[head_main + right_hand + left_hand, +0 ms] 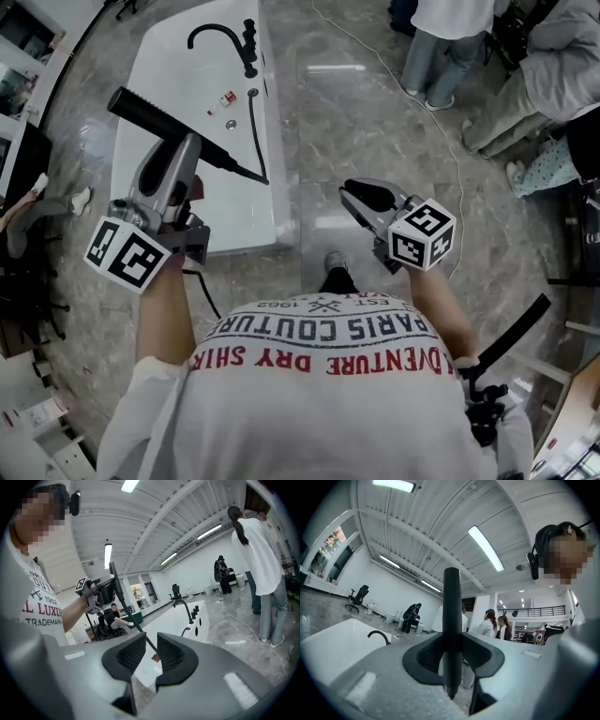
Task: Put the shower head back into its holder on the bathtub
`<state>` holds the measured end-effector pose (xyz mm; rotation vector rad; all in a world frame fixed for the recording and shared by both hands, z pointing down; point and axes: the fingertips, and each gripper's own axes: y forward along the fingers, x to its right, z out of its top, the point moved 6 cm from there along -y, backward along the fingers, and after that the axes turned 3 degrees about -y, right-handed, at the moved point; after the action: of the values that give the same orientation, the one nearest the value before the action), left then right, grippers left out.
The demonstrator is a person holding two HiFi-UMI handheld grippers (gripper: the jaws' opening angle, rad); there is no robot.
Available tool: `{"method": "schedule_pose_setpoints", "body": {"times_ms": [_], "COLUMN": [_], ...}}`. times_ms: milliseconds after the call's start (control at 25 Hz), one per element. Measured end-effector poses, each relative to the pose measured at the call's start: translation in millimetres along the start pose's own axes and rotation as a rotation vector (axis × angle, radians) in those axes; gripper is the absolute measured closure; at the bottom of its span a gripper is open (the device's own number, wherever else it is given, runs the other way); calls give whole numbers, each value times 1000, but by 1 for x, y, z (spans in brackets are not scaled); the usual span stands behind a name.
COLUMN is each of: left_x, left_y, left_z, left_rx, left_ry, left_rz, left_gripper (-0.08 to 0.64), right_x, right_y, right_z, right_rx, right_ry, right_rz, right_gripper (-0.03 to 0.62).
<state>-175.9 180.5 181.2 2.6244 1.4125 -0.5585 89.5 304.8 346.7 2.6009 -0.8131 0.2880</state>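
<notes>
The shower head [155, 117] is a long black wand, and my left gripper [192, 150] is shut on it above the white bathtub [169, 206]. Its black hose [255, 131] runs from the wand's near end up to the tub's deck. In the left gripper view the wand [452, 602] stands upright, clamped between the jaws of the left gripper [452, 660]. A black faucet [220, 33] with knobs sits at the tub's far end. My right gripper [361, 195] hangs over the floor to the tub's right. The right gripper [151, 653] is open, with nothing between its jaws.
Several people [450, 47] stand on the grey marble floor at the upper right. A white cable [412, 94] trails across the floor near them. A small red and white item [225, 100] lies on the tub deck. A black stand [511, 337] is at my lower right.
</notes>
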Motion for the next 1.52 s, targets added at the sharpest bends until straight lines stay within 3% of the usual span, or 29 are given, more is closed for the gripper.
{"method": "schedule_pose_setpoints", "body": {"times_ms": [320,840,1160,1520], "left_x": [11,34,6,-67], "left_y": [81,134,165,210], "left_z": [9,37,52,57], "left_rx": [33,120,151,155], "left_ry": [30,62,35,-58], "left_rz": [70,-45,-104,-134], "left_gripper": [437,437,437,437], "right_x": [81,106,127,164], "right_y": [7,58,118,203], "right_z": [14,7,7,2], "right_rx": [-70,-161,-235,-299], "right_ry": [-39,-144,-193,-154], "right_rz": [107,241,275,296], "right_gripper": [488,411,389,356]}}
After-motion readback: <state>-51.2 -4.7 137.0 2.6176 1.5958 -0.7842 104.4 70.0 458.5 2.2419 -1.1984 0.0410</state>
